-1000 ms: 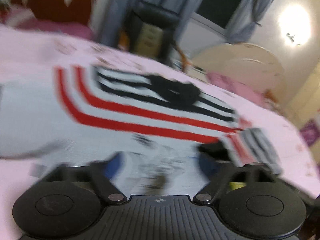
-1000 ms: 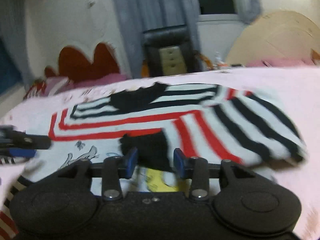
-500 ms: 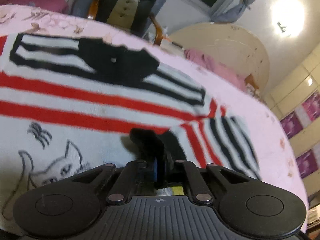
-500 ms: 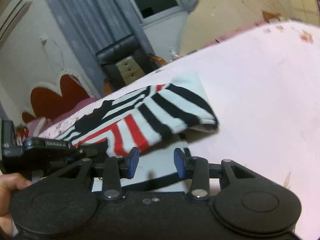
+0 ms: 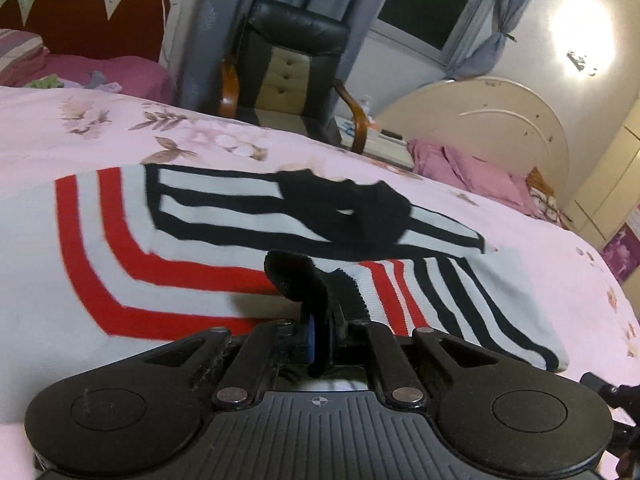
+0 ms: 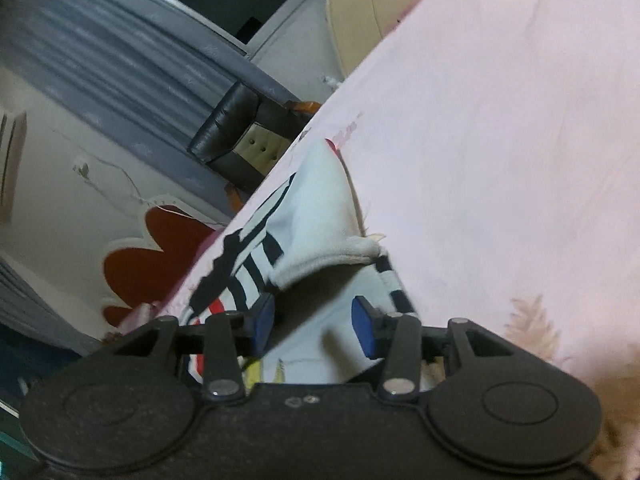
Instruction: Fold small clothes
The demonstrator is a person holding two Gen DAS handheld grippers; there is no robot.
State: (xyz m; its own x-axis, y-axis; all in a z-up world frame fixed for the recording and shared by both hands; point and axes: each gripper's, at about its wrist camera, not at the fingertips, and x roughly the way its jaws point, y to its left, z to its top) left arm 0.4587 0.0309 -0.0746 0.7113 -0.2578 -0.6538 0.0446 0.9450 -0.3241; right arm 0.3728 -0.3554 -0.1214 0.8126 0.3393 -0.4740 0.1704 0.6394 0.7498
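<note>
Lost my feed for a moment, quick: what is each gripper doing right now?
Left gripper: closed on the black cuff of the striped sweater.
Right gripper: jaws opening over the sweater, gripping nothing.

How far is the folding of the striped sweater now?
Done: one sleeve already lies folded across the sweater on the pink bed. In hand: the left gripper is shut on the black cuff; the right gripper is opening, nothing gripped. Left: the other folds; the body is still spread flat.
</note>
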